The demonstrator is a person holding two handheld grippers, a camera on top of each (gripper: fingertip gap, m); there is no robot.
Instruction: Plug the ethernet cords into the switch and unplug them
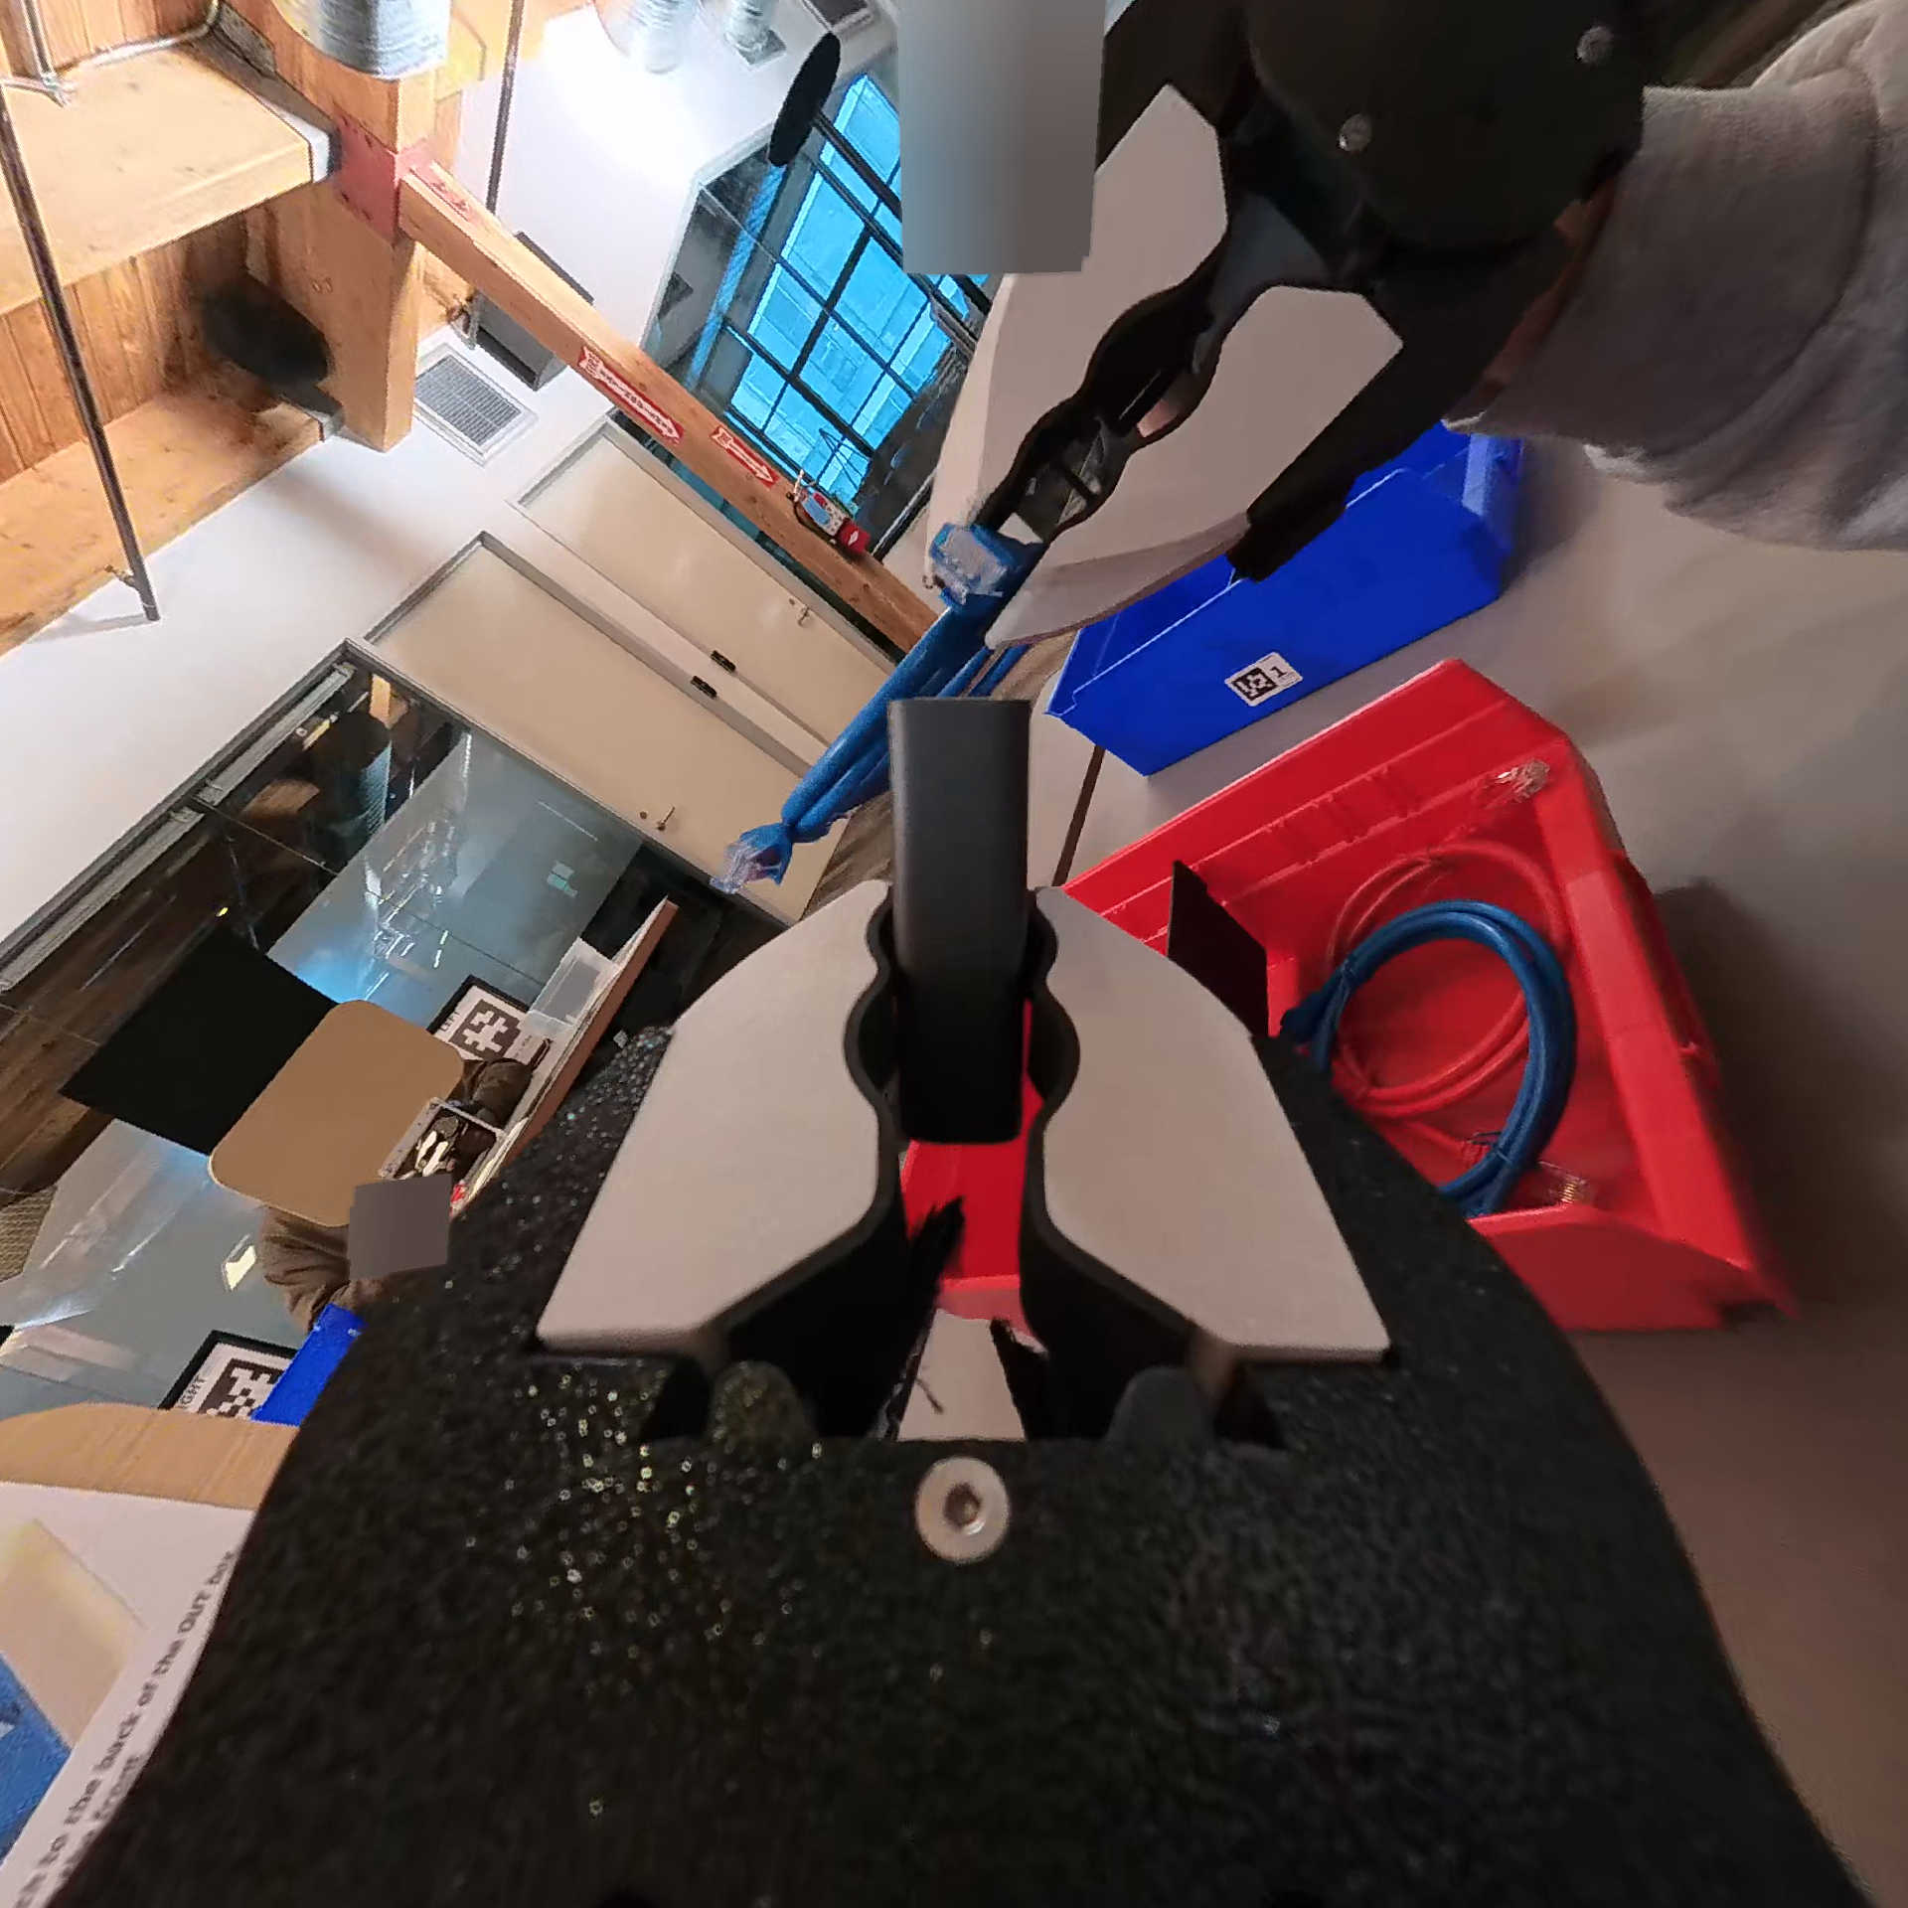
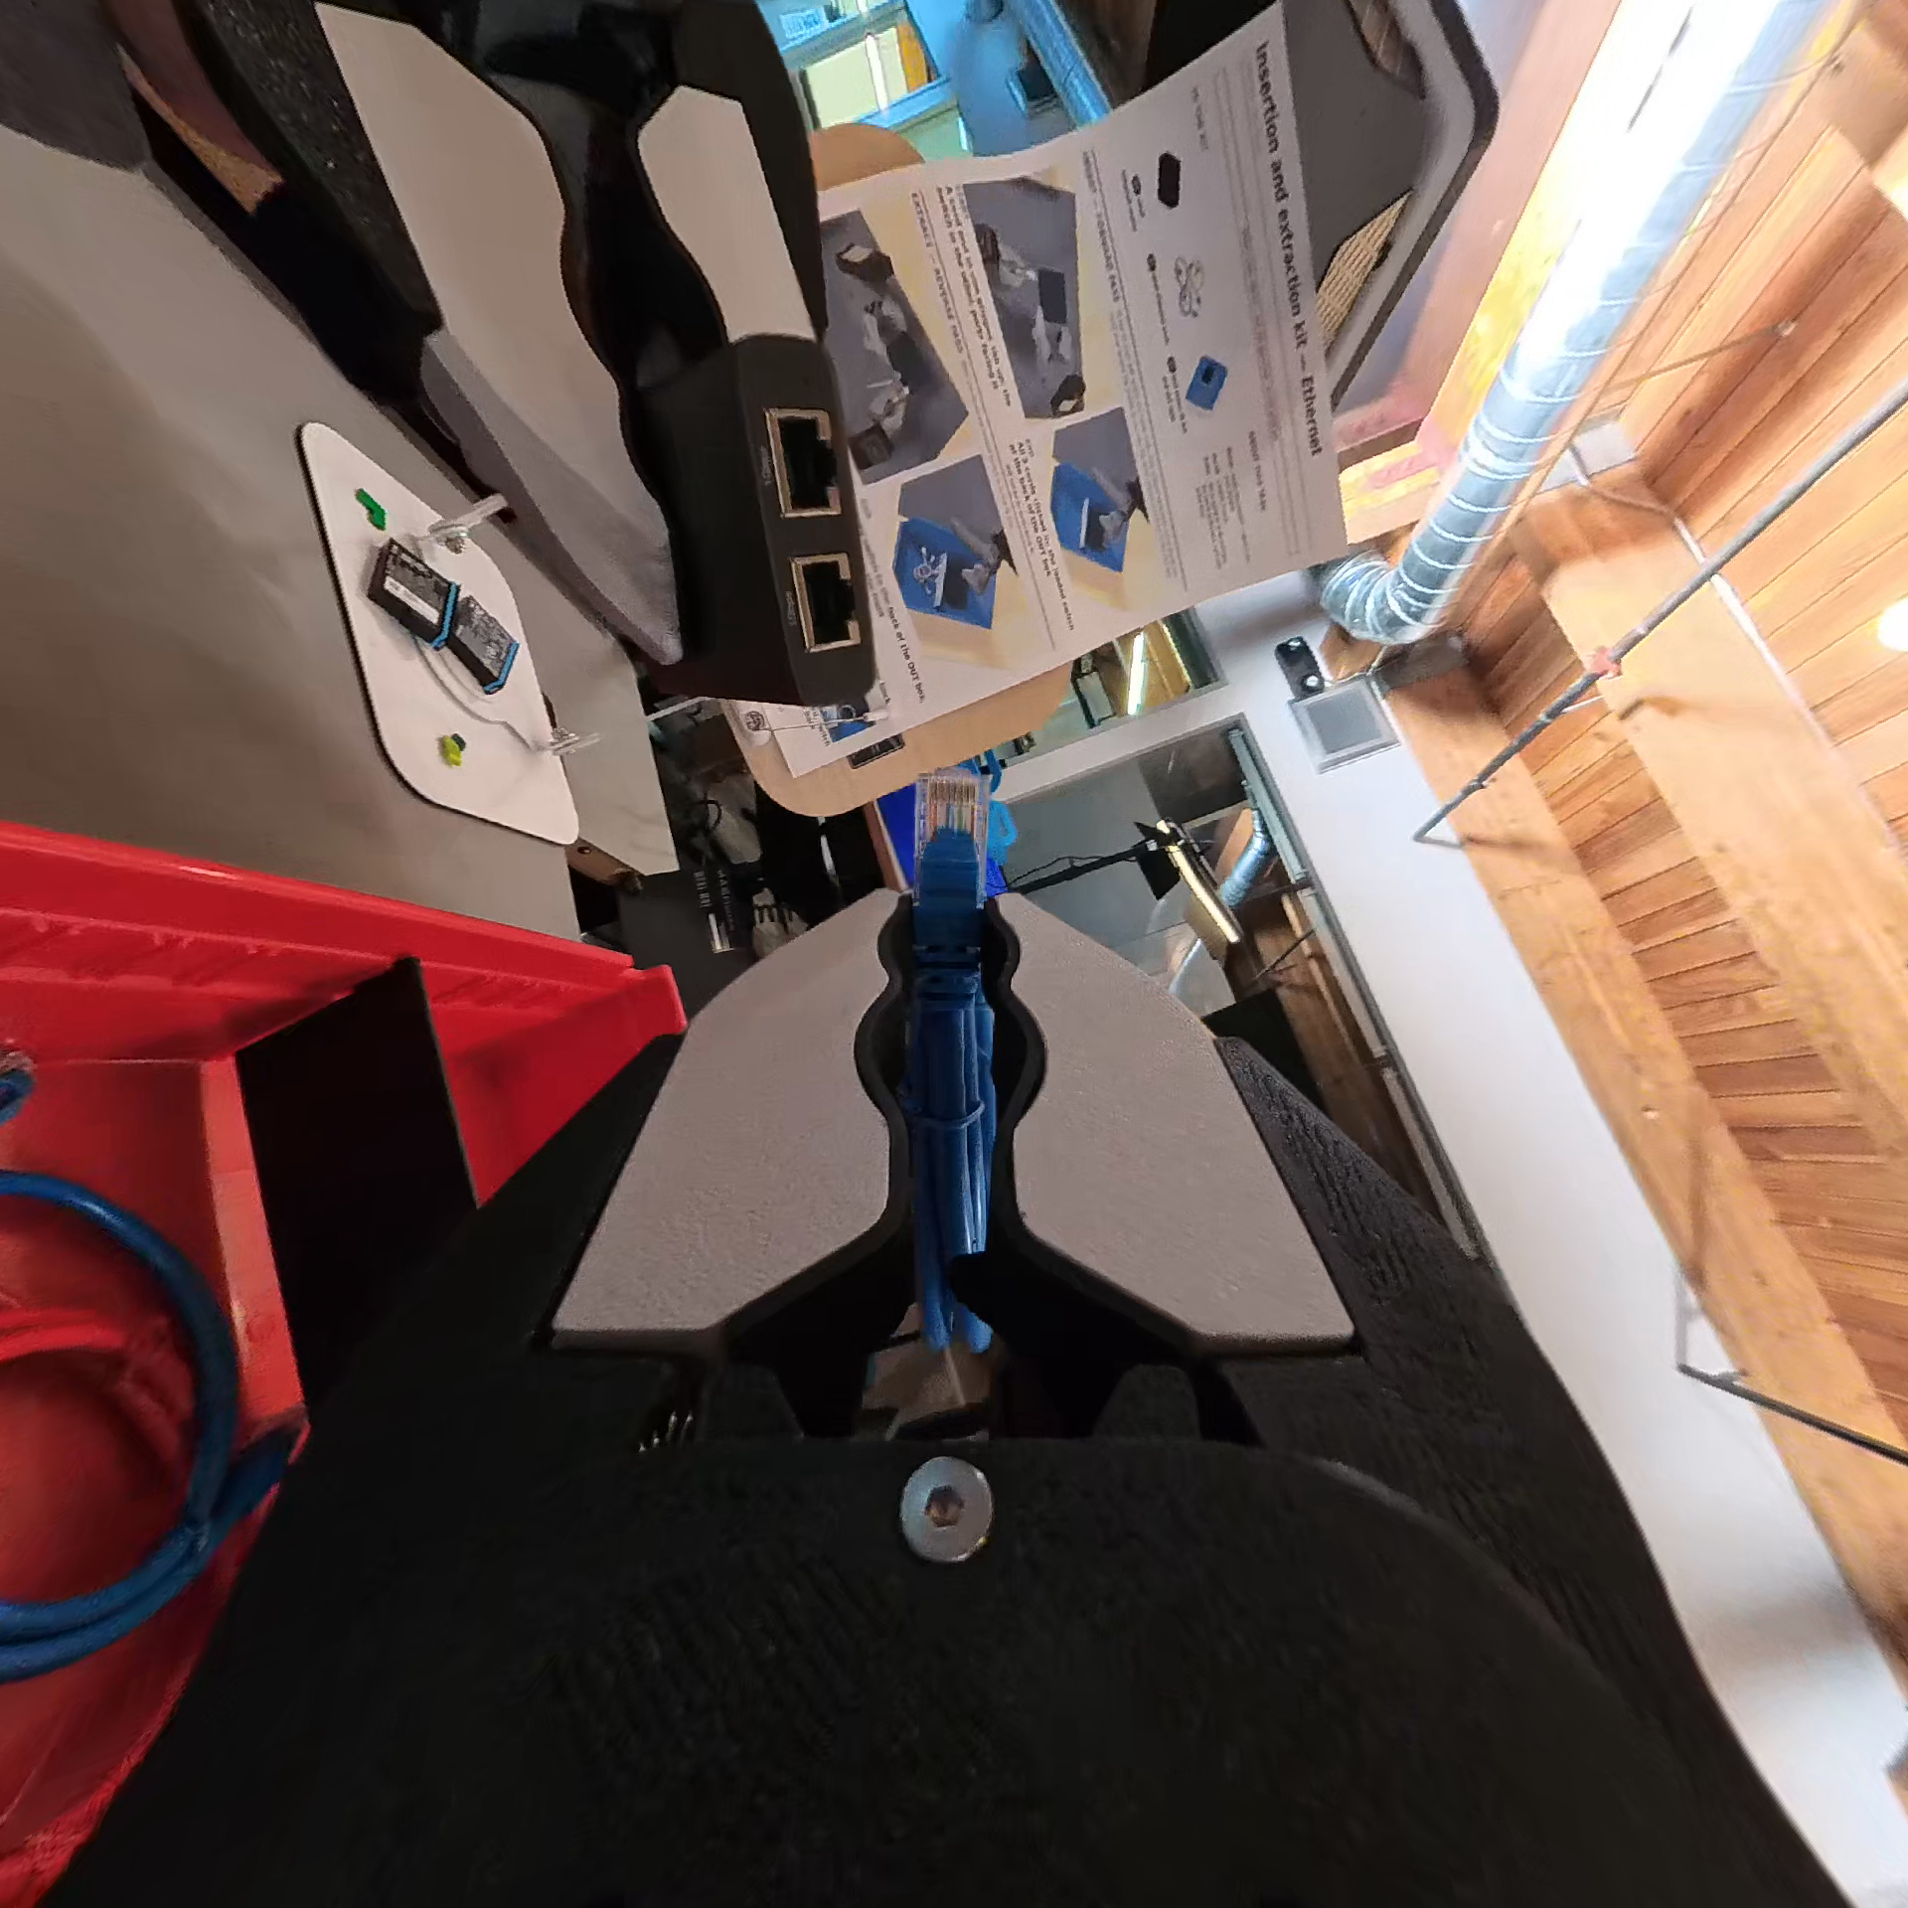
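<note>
My left gripper [image 1: 960,909] is shut on a black box-shaped adapter [image 1: 960,878], held up in the air. In the right wrist view the same adapter [image 2: 795,537] shows two network sockets facing me, held by the left gripper [image 2: 723,341]. My right gripper [image 2: 950,909] is shut on a bundled blue network cable [image 2: 945,1043], its clear plug [image 2: 952,805] sticking out past the fingertips, a short way below the adapter's lower socket. In the left wrist view the right gripper [image 1: 1115,537] holds that blue cable [image 1: 971,558], a grey sleeve behind it.
A red bin [image 1: 1611,1270] on the grey table holds coiled blue and red cables [image 1: 1487,1043]. A blue bin [image 1: 1291,619] stands beyond it. A white pad [image 2: 392,661] with small black modules lies on the table. A printed instruction sheet [image 2: 1136,361] stands behind. The left gripper's tips are roughly 7 centimeters from the right gripper's.
</note>
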